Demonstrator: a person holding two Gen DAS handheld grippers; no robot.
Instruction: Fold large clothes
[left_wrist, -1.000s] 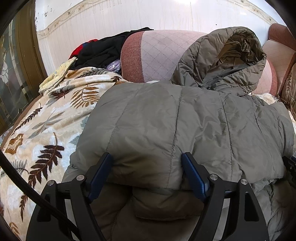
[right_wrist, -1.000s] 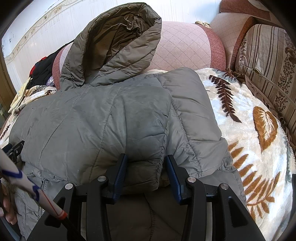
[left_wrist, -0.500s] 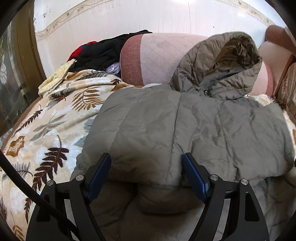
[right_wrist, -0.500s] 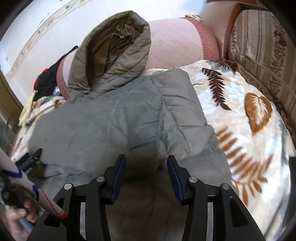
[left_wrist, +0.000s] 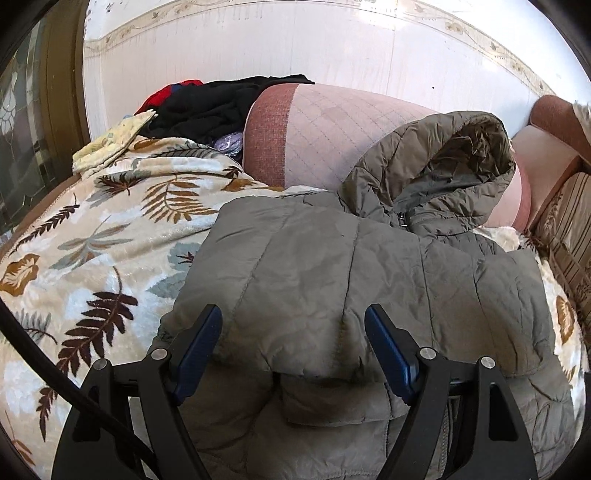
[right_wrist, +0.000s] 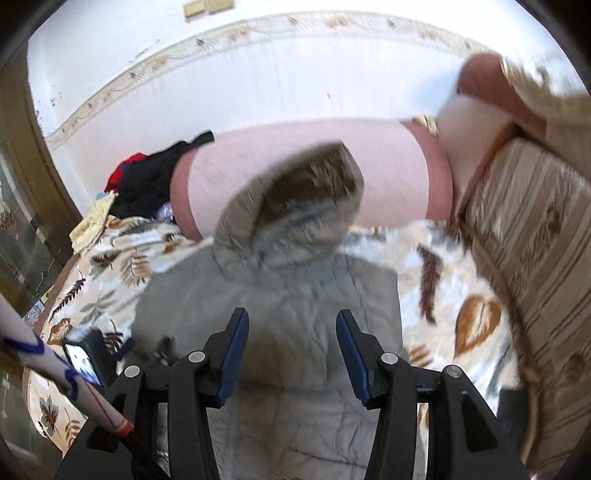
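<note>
Left wrist view looks down the left gripper (left_wrist: 293, 347), whose blue-padded fingers (left_wrist: 197, 349) stand wide apart with a doubled-over edge of the olive puffer jacket (left_wrist: 314, 280) lying between and just beneath them; nothing is pinched, so this gripper is open and appears to hover at the fold, probably because the layer has been laid over and needs no holding. The jacket lies spread ahead of the gripper on a leaf-patterned blanket (left_wrist: 96, 258), which gives it a broad soft bed to be folded on. Its hood (left_wrist: 447, 173) stands propped against the pink sofa back (left_wrist: 332, 129) at the far end, beyond the fingertips and a little right, most likely because the body was pulled flat toward the person while the hood was left for a later fold. A heap of dark and red clothes (left_wrist: 221, 103) sits far ahead to the left, well apart from the work. Right wrist view, blurred by motion, shows the right gripper (right_wrist: 291, 354) likewise open, its fingers (right_wrist: 232, 354) parted over the near part of the jacket (right_wrist: 288, 295) with the hood (right_wrist: 295, 199) straight ahead; it grips nothing. To its lower left a dark gripper body, presumably the left one, shows beside a white rod with blue marks (right_wrist: 48, 362). My judgement is that one fold is laid and the hood and remaining length are still to be brought in.
</note>
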